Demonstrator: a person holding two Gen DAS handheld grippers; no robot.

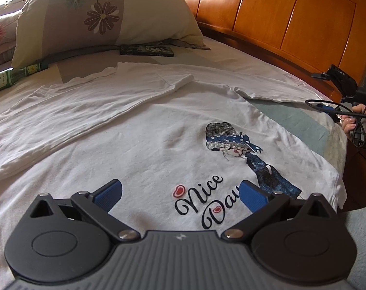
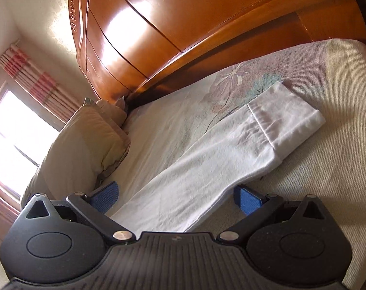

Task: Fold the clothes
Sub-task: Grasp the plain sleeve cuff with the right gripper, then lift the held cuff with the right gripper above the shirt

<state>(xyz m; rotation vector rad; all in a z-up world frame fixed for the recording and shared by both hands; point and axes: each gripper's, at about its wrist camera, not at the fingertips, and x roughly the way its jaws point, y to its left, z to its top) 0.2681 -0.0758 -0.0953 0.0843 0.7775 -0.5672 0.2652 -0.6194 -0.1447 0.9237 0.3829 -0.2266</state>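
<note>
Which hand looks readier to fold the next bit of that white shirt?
Probably the right: its open tongs sit astride the unfolded sleeve. The left tongs hover open over the shirt front.

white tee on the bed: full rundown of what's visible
The white T-shirt looks like thin cotton knit and lies flat, print up, on the bed sheet. The print shows a figure in a hat with a blue scarf above cursive "Nice Day" with red hearts. One side is folded over the body; a sleeve stretches out. The open left gripper hovers over it, and neither gripper holds it.
</note>
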